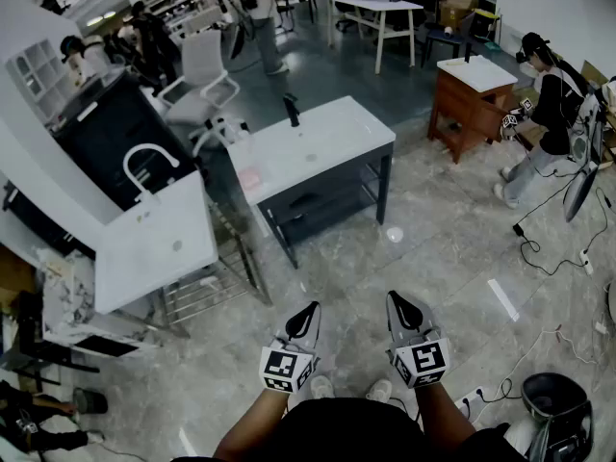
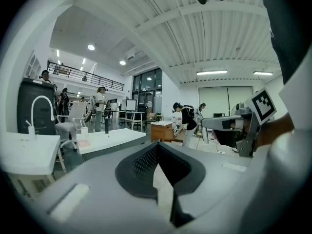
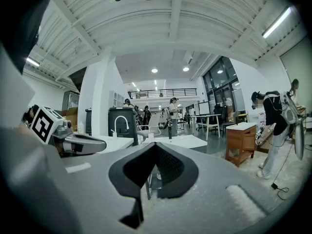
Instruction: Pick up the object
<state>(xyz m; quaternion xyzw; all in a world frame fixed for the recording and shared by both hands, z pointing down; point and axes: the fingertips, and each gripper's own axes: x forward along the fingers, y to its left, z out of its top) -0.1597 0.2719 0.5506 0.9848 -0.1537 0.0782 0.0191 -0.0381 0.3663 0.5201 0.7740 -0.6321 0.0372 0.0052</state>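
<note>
Both grippers are held side by side low over the stone floor, and nothing is between their jaws. In the head view my left gripper (image 1: pixel 306 313) and right gripper (image 1: pixel 399 303) are both shut and point towards a white-topped dark cabinet (image 1: pixel 327 147) a few steps ahead. A black faucet (image 1: pixel 291 110), a pink item (image 1: pixel 249 178) and a small white cup (image 1: pixel 228 128) are on its top. The left gripper view looks past the shut left gripper (image 2: pixel 157 147) to that top (image 2: pixel 112 139). The right gripper view looks past the shut right gripper (image 3: pixel 155 147) to the same top (image 3: pixel 180 141).
A white basin unit (image 1: pixel 159 243) with a curved faucet stands at the left, beside a wire rack. A wooden cabinet (image 1: pixel 472 94) and a person (image 1: pixel 544 114) are at the right. Cables and a black bin (image 1: pixel 558 402) lie at the lower right. A small white round item (image 1: pixel 394 234) lies on the floor.
</note>
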